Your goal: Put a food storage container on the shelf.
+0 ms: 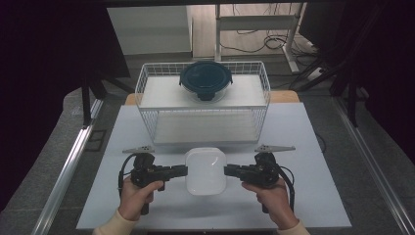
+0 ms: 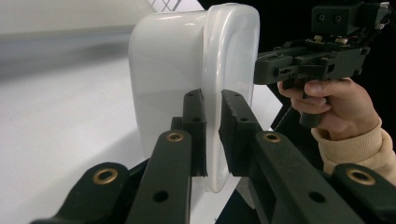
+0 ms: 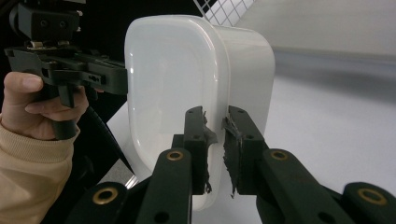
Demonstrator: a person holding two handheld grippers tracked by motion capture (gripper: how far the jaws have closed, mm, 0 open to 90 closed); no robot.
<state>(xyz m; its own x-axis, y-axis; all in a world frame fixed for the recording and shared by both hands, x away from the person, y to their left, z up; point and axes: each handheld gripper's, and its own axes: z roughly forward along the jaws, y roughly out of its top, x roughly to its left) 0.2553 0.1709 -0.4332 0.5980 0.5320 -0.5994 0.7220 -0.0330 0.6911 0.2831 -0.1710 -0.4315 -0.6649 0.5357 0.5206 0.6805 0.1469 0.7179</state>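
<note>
From the high view, my left tool (image 1: 185, 171) and my right tool (image 1: 226, 170) point inward at each other, and the white lidded container (image 1: 206, 171) sits between them, just ahead of each tool's tips; each tool is clamped on a rim edge of it, left on the left edge, right on the right; its long axis runs away from me, across the line joining the two tools; neither hand is nearer, both are at its sides; beyond the tools stands a white wire basket (image 1: 147, 78) with a dark round lidded bowl (image 1: 205, 80) on its upper level, well apart from the container; the tabletop (image 1: 303, 147) lies beneath.

In the left gripper view, the left tool (image 2: 212, 100) has its jaws pinched shut on the container's (image 2: 163, 70) lid rim, which passes straight between them; the right tool (image 2: 261, 70) touches the far edge.

In the right gripper view, the right tool (image 3: 215, 119) likewise grips the rim of the container (image 3: 168, 70), pads worn and frayed; the left tool (image 3: 119, 79) meets the opposite edge.

I judge the coming move turns on keeping both grips level; I can read no brand, label or writing anywhere.
</note>
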